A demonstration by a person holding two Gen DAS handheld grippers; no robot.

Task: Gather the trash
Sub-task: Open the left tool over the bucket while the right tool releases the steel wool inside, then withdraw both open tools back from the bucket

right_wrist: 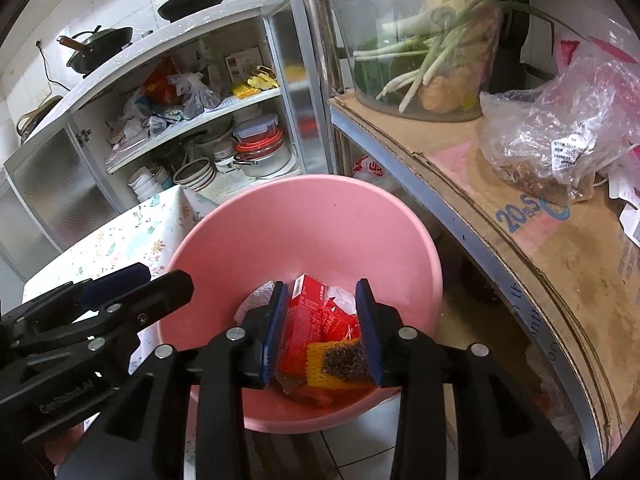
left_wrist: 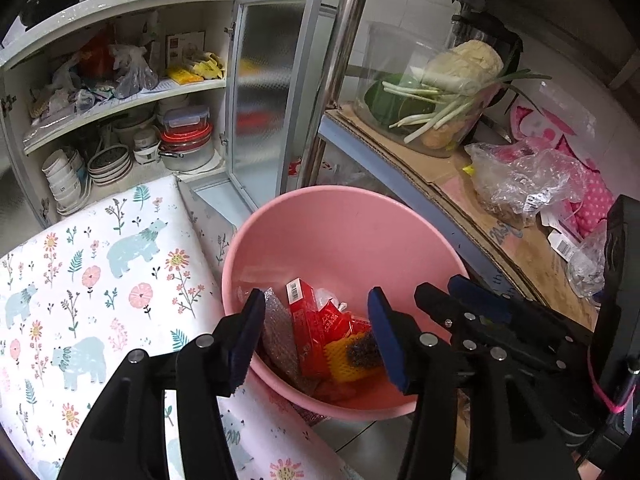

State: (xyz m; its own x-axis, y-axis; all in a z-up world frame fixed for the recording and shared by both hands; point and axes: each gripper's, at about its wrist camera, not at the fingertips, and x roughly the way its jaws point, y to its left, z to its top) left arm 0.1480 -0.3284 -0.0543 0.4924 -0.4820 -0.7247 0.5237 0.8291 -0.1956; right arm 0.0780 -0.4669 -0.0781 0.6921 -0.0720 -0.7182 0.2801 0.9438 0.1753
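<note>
Both grippers — left, right — hang wide and empty over the pink bin; trash lies inside. Risk — knocking the bin's rim, tipping it off its perch.

The pink basin looks like smooth, faintly glossy plastic. Inside lie a glossy red carton, crinkled bubble wrap and yellow foam netting. The surface wears a matt printed cloth. Flattened cardboard on the shelf looks rough and worn. A polished metal pole shines. Both tools show matt black plastic with ribbed blue pads.
</note>
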